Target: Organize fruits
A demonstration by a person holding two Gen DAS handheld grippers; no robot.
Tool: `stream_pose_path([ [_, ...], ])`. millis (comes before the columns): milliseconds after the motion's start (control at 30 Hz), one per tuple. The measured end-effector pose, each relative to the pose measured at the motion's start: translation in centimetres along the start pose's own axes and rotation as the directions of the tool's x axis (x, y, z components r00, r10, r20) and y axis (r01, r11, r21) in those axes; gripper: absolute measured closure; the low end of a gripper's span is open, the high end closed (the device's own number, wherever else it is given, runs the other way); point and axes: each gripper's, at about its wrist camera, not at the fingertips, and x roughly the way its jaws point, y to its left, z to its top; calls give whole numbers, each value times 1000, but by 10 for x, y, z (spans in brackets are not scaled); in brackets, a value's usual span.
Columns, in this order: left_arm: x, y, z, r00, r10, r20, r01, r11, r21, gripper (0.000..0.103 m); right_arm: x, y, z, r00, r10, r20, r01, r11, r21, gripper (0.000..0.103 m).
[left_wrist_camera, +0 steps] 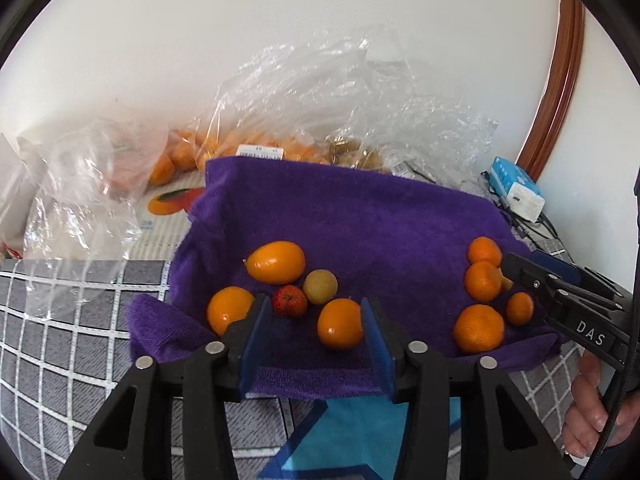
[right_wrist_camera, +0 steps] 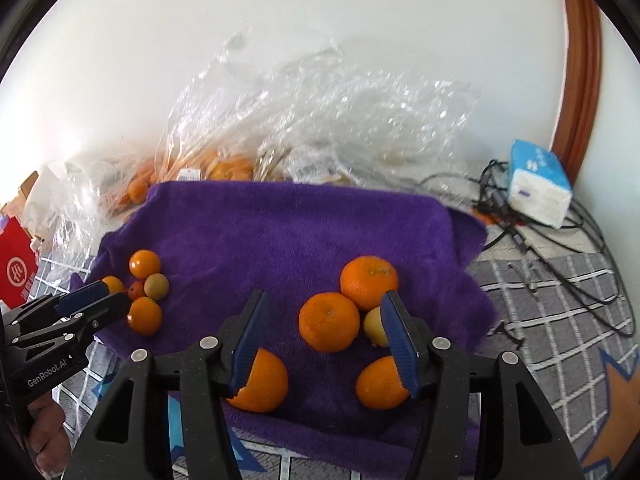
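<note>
Two clusters of fruit lie on a plush purple towel. The left cluster holds a glossy oval orange fruit, a round orange at the towel's left fold, a small red apple-like fruit, a dull yellow-green round fruit and another smooth orange; these sit close, several touching. The right cluster is four dimpled mandarins, with a pale yellow small fruit partly hidden among them.

The left gripper has its blue pads apart, the smooth orange just inside its right pad, not pressed by both. The right gripper also stands apart above the mandarins, holding nothing.

A wide bare stretch of purple pile separates the clusters and runs to the towel's rear edge. The front hem is close under both grippers, and the right corner droops. Beyond the rear edge crumpled clear plastic bags of more oranges crowd the white wall. The grey checked worktop cover surrounds the towel; a blue-and-white tissue pack and black cables lie off to the right.
</note>
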Motion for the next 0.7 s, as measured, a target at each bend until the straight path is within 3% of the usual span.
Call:
stream_pose_path([
  [233,-56,-8,-9,999,18,42,-18,1000,-6,45,-59,-1,-11,998,-59,20,59,998,35,41],
  [300,-74,-10,-16,998,19,60,-18,1000,-14,37,-76,-5,-17,996,-84,19,83,995,50,41],
  [533,-138,-29,-48,992,48,117,-51,998,23,22,-142,-17,-47,993,-118,13,117,988,100,40],
  [567,-145,-31,-52,991,50,122,-54,998,29,21,-149,-18,-52,993,-119,16,116,988,103,37],
  [633,-161,-36,-59,988,60,140,-66,997,35,17,-165,-20,-62,994,-105,33,101,989,109,19],
  [700,-175,-41,-66,984,82,156,-88,996,34,11,-183,-22,-72,992,-108,62,100,987,124,13],
])
